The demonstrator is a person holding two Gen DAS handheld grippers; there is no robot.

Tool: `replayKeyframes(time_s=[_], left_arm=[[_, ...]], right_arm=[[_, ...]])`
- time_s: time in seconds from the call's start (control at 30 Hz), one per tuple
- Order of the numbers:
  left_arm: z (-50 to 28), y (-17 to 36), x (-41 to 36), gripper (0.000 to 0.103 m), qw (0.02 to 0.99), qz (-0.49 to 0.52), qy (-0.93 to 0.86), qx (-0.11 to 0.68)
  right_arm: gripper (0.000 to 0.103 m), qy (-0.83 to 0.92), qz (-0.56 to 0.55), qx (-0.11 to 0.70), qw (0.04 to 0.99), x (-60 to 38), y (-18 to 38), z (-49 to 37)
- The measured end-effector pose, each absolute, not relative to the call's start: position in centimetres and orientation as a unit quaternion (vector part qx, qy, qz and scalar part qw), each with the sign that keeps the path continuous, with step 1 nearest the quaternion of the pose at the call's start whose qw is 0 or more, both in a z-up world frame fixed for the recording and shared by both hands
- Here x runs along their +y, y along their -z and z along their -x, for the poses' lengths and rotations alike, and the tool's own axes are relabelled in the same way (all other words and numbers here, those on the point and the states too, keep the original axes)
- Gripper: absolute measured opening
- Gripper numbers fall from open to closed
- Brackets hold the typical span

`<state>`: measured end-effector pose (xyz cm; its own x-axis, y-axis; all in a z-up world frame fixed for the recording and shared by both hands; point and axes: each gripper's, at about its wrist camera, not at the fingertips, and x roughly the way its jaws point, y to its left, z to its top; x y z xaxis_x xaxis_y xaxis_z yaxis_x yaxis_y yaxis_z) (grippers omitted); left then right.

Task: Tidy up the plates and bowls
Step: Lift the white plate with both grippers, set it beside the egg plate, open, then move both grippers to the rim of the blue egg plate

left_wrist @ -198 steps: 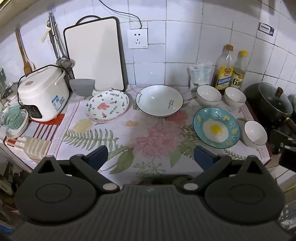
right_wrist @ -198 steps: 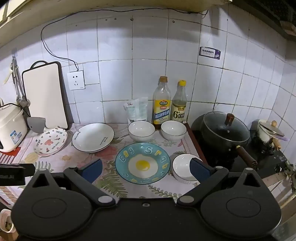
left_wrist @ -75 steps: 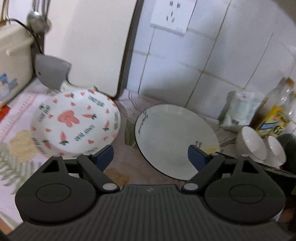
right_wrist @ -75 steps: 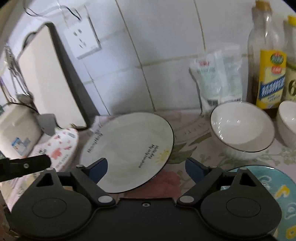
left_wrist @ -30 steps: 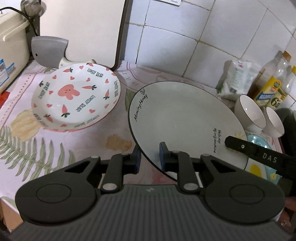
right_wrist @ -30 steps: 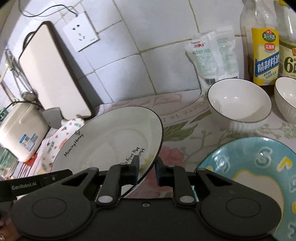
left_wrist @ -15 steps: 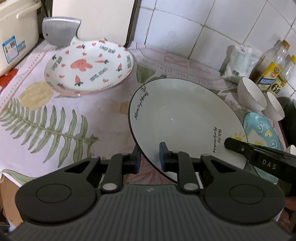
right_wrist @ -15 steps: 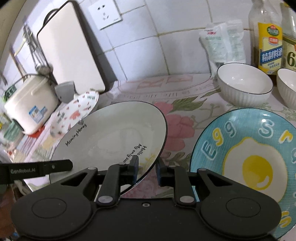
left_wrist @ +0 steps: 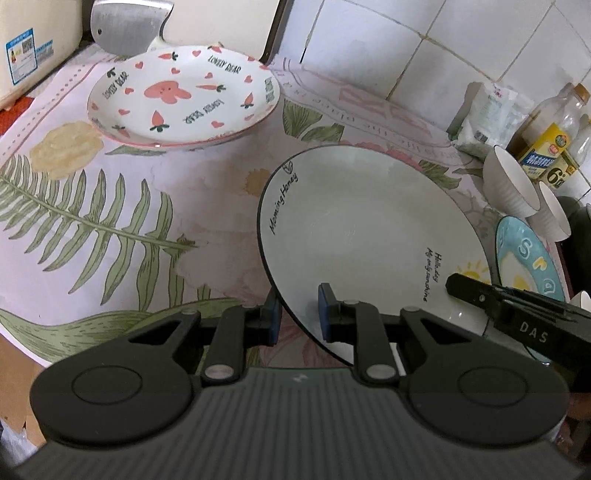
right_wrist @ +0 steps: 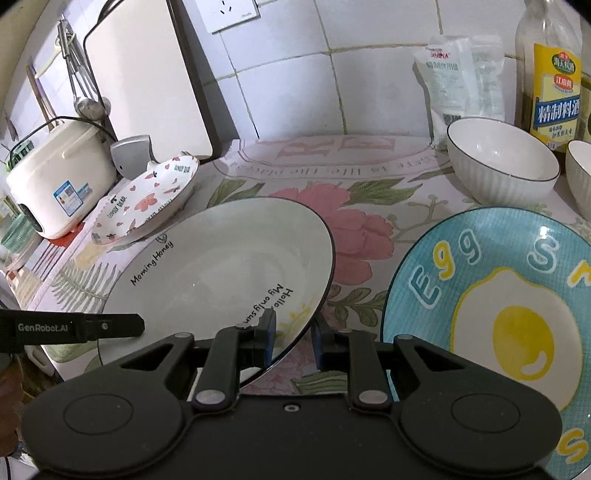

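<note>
A white plate with a black rim (left_wrist: pixel 369 229) is held tilted above the flowered cloth by both grippers. My left gripper (left_wrist: pixel 298 317) is shut on its near left rim. My right gripper (right_wrist: pixel 292 338) is shut on its near right rim; the plate also shows in the right wrist view (right_wrist: pixel 221 273). A bunny-and-carrot plate (left_wrist: pixel 181 96) lies at the far left. A blue egg plate (right_wrist: pixel 491 317) lies to the right. Two white bowls (right_wrist: pixel 502 158) stand behind it.
A rice cooker (right_wrist: pixel 55 177), a cutting board (right_wrist: pixel 147 81) and a cleaver (left_wrist: pixel 129 22) stand at the far left by the tiled wall. Bottles (right_wrist: pixel 550 70) and a packet (right_wrist: pixel 458 77) stand at the far right. The counter edge (left_wrist: pixel 22 343) is near left.
Both grippers have carried the white plate nearer and lower over the cloth, a little toward the blue egg plate. Both stay shut on its rim.
</note>
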<state>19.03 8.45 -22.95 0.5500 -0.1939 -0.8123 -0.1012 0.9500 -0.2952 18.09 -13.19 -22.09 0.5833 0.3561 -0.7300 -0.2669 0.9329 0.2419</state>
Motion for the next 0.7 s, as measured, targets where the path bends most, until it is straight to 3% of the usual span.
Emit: replayKeyframes(time_s=[0.23,0.37,0.57,0.7], left_arm=[[-19.2,22.7,8.0,0.02,0.847,0.158,0.017,0.508],[-18.6,21.5,7.6,0.031,0.841,0.152,0.019,0.518],[-17.0,19.1,5.9,0.043,0.843,0.109,0.03,0.526],[-15.8,17.5,4.9,0.05,0.845,0.091,0.041,0.525]], right_arm=[[0.032,-0.157,-0.018,0.441,0.884,-12.5,21.4,-17.5],[0.052,-0.164,-0.048,0.431,0.886,-13.8,19.7,-16.0],[0.066,-0.164,-0.087,0.417,0.889,-16.9,17.2,-13.0],[0.069,-0.158,-0.097,0.404,0.896,-18.9,16.1,-11.2]])
